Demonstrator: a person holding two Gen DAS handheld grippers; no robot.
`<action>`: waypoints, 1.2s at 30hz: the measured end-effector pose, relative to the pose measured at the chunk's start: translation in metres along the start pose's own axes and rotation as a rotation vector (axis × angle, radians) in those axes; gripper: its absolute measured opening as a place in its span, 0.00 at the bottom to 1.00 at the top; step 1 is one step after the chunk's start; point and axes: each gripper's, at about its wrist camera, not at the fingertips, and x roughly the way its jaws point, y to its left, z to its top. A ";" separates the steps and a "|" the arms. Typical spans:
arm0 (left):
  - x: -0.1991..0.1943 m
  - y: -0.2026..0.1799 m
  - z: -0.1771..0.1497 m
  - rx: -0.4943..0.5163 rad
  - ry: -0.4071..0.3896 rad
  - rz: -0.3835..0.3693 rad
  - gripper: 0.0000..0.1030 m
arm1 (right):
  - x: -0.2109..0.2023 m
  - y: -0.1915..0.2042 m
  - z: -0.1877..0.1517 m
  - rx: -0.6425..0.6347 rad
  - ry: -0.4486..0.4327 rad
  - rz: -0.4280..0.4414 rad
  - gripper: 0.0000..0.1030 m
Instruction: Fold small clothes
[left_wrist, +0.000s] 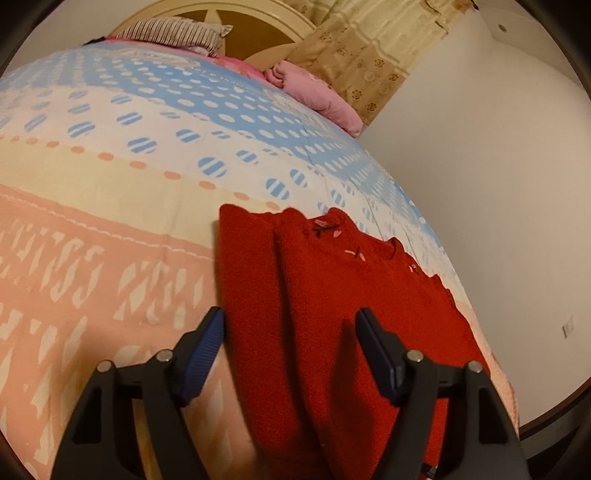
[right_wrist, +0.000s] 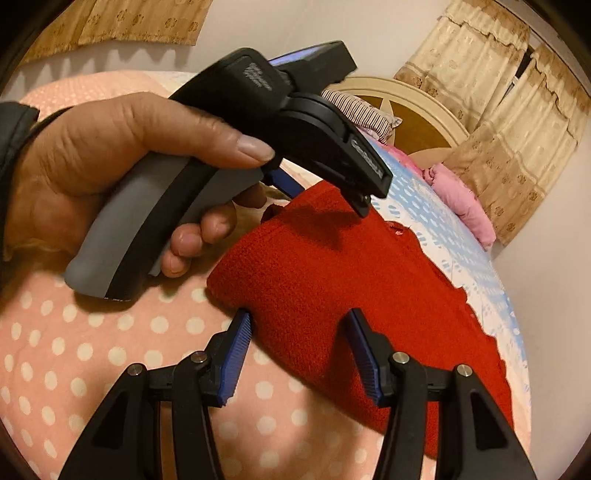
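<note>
The red sweater (left_wrist: 332, 302) lies flat on the bed (left_wrist: 110, 221), near its edge, already doubled lengthwise: one side panel is laid over the body, leaving a long ridge running from about 6 o'clock up to 12 o'clock in the left wrist view. That narrow shape looks made ready for a crosswise fold.

The left hand-held gripper (left_wrist: 290, 332) hangs just over the near end of the sweater, fingers spread wide with nothing between them; one blue pad (left_wrist: 207, 347) sits off the cloth at 9 o'clock, the other over it at 3 o'clock, straddling the folded edge.

The right hand-held gripper (right_wrist: 299, 347) is likewise spread and empty, its left pad (right_wrist: 236, 354) right at the sweater's hem corner, likely lined up to pinch that end. The person's left hand (right_wrist: 122, 162) shows at 10 o'clock, wrapped round the other tool's grey handle.

A striped pillow (left_wrist: 177, 33) and a pink blanket (left_wrist: 314, 96) rest far off by the headboard, well apart from the work.
</note>
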 end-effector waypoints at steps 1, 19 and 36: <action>0.000 0.002 0.001 -0.012 -0.001 -0.005 0.67 | 0.001 0.002 0.000 -0.014 -0.001 -0.014 0.53; 0.002 -0.002 -0.001 -0.025 0.041 -0.048 0.18 | -0.002 -0.005 0.002 0.009 -0.031 0.019 0.09; -0.011 -0.044 0.016 -0.062 0.005 -0.146 0.18 | -0.026 -0.078 -0.021 0.306 -0.130 0.119 0.09</action>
